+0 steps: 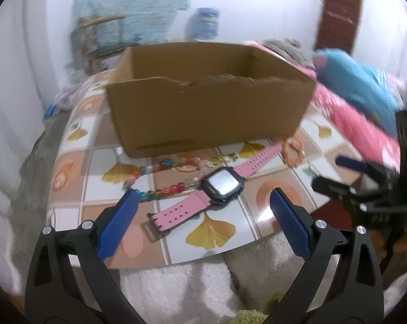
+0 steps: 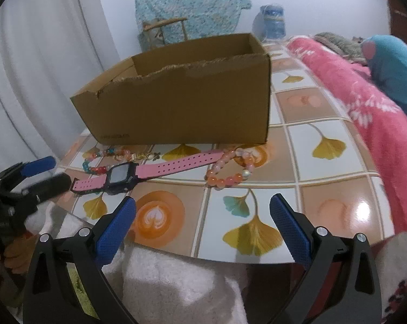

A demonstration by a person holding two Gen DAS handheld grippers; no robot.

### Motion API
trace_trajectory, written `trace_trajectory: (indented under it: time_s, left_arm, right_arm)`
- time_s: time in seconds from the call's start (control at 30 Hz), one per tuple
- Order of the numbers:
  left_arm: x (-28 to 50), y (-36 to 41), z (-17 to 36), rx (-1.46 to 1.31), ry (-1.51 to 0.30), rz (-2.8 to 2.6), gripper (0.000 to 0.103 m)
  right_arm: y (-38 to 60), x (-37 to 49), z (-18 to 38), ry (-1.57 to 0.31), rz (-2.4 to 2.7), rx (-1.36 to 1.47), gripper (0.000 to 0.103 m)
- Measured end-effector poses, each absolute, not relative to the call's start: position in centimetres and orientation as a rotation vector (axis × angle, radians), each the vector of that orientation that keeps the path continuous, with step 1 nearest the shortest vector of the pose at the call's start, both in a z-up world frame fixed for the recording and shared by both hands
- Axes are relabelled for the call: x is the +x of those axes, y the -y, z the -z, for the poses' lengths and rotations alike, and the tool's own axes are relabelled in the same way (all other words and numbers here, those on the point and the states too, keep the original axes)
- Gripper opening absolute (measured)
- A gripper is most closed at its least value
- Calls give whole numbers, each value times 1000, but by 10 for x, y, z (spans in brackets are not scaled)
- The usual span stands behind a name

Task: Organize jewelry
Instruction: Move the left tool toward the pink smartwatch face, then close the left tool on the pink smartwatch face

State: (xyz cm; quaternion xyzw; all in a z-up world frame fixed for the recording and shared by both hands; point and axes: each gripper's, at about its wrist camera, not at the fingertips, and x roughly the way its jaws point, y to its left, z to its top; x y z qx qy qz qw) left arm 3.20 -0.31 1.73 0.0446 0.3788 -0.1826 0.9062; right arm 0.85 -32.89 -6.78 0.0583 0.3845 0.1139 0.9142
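A pink-strapped watch with a dark square face lies on the tiled tabletop in front of an open cardboard box. A colourful bead necklace lies left of the watch, and an orange bead bracelet to its right. My left gripper is open and empty, just short of the watch. In the right wrist view the watch, necklace, bracelet and box show. My right gripper is open and empty, near the table's front edge.
A pink blanket and a blue plush lie along the table's right side. A white fluffy cloth sits below the front edge. A small gold trinket lies by the box. A blue jar stands behind.
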Motion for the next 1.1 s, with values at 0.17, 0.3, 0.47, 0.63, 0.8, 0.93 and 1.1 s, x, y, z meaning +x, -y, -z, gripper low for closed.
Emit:
trace_trajectory:
  time_s: [0.17,0.3,0.47,0.63,0.8,0.93,1.1]
  left_arm:
    - [32,30,-9,298,-762,463,79]
    - [41,46,5,397,-812,526,50]
    - [52,51,14,468,-854,564,44]
    - [57,52,23,530,-894,577,44]
    - [63,56,26,556,-905,580,41]
    - [61,57,21,562,-891,594,27]
    - [61,59,12,520,-908,640,0]
  right_arm:
    - [330,19,72,-799,-247,110,97]
    - [331,29,77,-819,-253,114,97]
    - [331,39,81,-831,-262,114,97]
    - [331,44,86,-843,-270,122,97]
    - [332,46,87,-842,-273,130,97]
    - [334,45,87,-839,-271,142,97]
    - [338,43,86,-829,-268,153,97]
